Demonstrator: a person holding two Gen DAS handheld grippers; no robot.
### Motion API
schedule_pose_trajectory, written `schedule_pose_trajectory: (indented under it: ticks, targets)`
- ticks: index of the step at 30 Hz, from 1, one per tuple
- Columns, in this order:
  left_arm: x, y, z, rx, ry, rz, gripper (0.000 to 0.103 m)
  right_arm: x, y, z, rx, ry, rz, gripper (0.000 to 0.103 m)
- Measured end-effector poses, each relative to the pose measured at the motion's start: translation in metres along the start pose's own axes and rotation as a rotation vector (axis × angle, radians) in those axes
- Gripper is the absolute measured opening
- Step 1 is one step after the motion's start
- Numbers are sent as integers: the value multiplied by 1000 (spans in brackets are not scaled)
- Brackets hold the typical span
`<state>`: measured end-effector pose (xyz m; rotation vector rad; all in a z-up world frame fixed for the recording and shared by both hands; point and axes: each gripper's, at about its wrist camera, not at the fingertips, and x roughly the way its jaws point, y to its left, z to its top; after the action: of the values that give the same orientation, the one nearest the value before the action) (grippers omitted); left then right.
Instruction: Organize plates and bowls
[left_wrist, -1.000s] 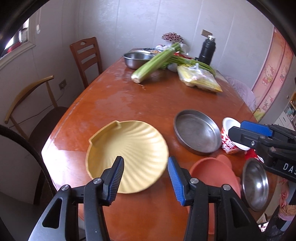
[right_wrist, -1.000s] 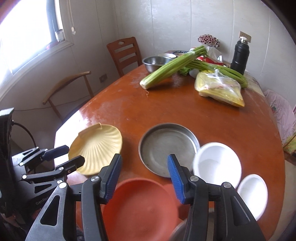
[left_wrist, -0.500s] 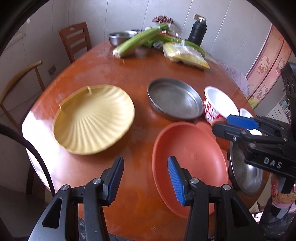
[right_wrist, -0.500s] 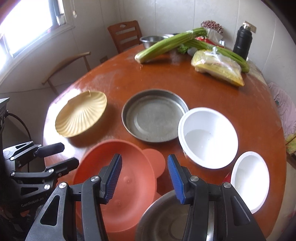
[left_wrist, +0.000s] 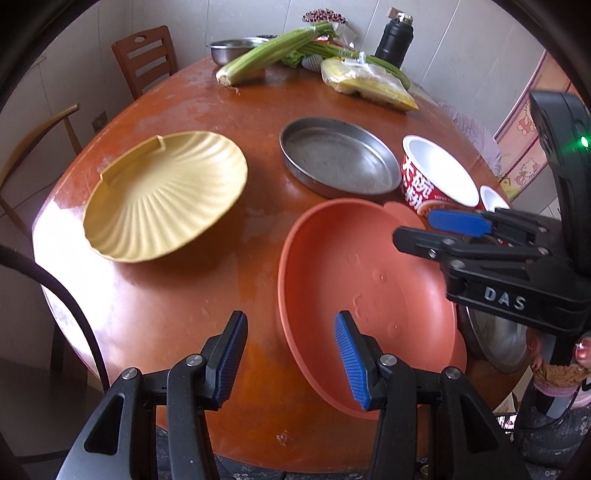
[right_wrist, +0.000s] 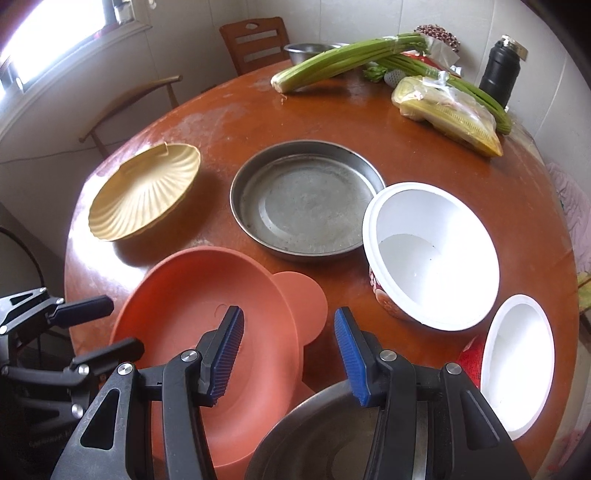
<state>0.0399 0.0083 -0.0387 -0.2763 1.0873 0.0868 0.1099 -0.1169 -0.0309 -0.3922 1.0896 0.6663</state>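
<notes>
An orange plate (left_wrist: 362, 280) with a round ear lies near the table's front edge. My left gripper (left_wrist: 290, 332) hovers open over its left rim, nothing between the pads. My right gripper (right_wrist: 288, 325) hangs open above the orange plate (right_wrist: 192, 314) and a steel bowl (right_wrist: 325, 443), holding nothing. A yellow shell-shaped plate (left_wrist: 166, 195) sits to the left, a round steel pan (left_wrist: 340, 158) behind the orange plate. A red-and-white paper bowl (right_wrist: 432, 254) and a smaller white bowl (right_wrist: 517, 362) stand to the right. Each gripper shows in the other's view: right (left_wrist: 413, 227), left (right_wrist: 122, 325).
At the table's far end lie celery stalks (right_wrist: 343, 61), a bagged yellow food item (right_wrist: 447, 110), a black flask (right_wrist: 500, 70) and another steel bowl (left_wrist: 236, 48). Two wooden chairs (left_wrist: 146, 59) stand at the left. The round table's edge (left_wrist: 59, 295) is close below the grippers.
Both grippers have sunk and tipped down toward the near dishes. The left one moved right, from over the yellow plate to the orange plate's rim. Jaw widths are unchanged.
</notes>
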Motion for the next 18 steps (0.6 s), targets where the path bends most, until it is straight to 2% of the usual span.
schedule_pose_trajectory:
  ticks: [5, 11, 15, 18]
  targets:
    - [9, -7, -6, 15, 37, -11, 49, 13, 1, 1, -4, 26, -6, 53]
    - [12, -13, -7, 38, 35, 7, 48, 22, 1, 4, 20, 45, 10, 52]
    - [12, -6, -5, 34, 23, 24, 32, 23, 0, 7, 50, 51, 37, 52]
    - [10, 4, -3, 9, 14, 30, 30, 23, 3, 9, 54, 55, 48, 52]
